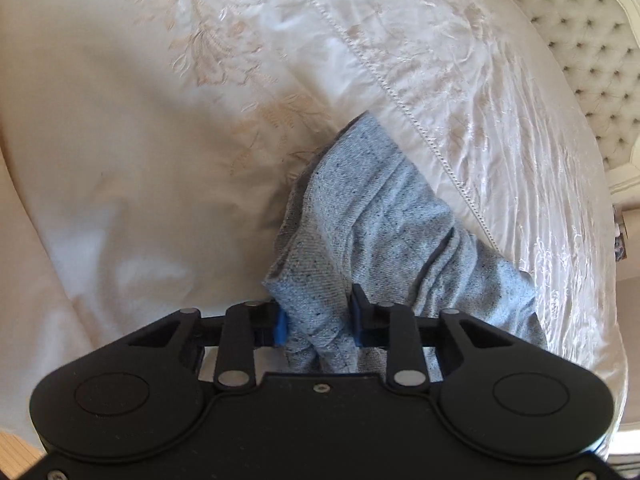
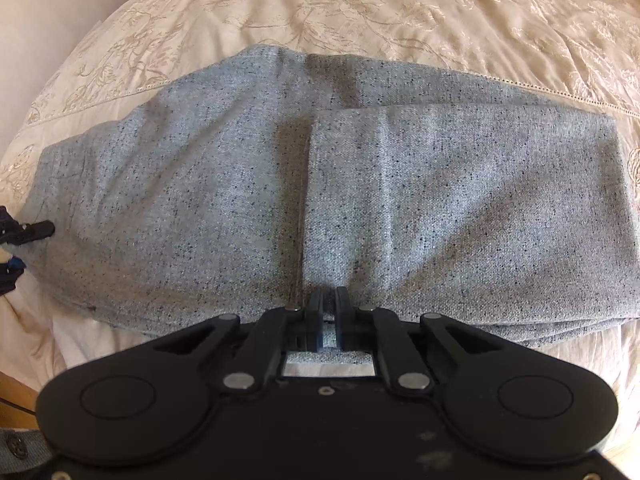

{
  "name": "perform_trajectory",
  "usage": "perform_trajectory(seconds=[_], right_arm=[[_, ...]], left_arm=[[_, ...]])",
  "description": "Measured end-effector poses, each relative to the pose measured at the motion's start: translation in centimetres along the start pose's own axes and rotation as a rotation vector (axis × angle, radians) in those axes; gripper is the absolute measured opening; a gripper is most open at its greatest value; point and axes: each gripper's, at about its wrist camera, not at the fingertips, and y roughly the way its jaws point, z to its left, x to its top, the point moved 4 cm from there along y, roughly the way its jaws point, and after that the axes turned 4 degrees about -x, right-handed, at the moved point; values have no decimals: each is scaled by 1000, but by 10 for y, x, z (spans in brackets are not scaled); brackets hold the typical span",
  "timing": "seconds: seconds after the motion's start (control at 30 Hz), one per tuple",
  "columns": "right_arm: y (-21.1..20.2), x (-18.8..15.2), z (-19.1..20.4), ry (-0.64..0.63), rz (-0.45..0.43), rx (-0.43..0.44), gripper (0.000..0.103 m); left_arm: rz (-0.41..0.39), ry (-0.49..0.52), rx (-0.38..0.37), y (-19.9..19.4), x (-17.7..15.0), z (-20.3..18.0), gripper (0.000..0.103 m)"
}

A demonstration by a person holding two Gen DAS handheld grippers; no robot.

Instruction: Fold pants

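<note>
The grey speckled pants [image 2: 248, 200] lie across a cream embroidered bedspread [image 2: 400, 4], with one part folded over on the right. My right gripper [image 2: 330, 300] is shut on the near edge of the pants at the fold line. My left gripper [image 1: 320, 312] is shut on a bunched end of the pants [image 1: 372, 216] and holds it above the bed. The left gripper's fingers [image 2: 36, 230] show at the far left edge of the right wrist view, at the pants' left end.
The bedspread [image 1: 140, 140] covers the whole bed. A tufted cream headboard [image 1: 592, 52] stands at the right of the left wrist view. Wooden floor [image 1: 16, 452] shows at the lower left, beyond the bed's edge.
</note>
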Motion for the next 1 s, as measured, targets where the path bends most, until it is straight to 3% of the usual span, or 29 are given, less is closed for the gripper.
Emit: perform_trajectory(seconds=[0.1, 0.27, 0.43, 0.53, 0.7, 0.87, 1.0], right_arm=[[12, -11, 3, 4, 54, 43, 9], [14, -12, 5, -23, 42, 47, 8], [-28, -5, 4, -73, -38, 206, 9], [-38, -5, -21, -36, -28, 271, 9], [-40, 0, -82, 54, -22, 308, 9], [-38, 13, -159, 145, -42, 287, 10], [-25, 12, -218, 219, -12, 251, 10]], left_arm=[[-41, 60, -12, -16, 2, -19, 31], [-116, 183, -24, -38, 1, -65, 28], [-210, 245, -36, -65, -8, -112, 25], [-254, 350, -46, -79, -22, -155, 24], [-297, 511, -112, -96, -62, -241, 24], [-223, 644, -232, -66, -127, -323, 24], [-45, 695, -281, 9, -191, -363, 24]])
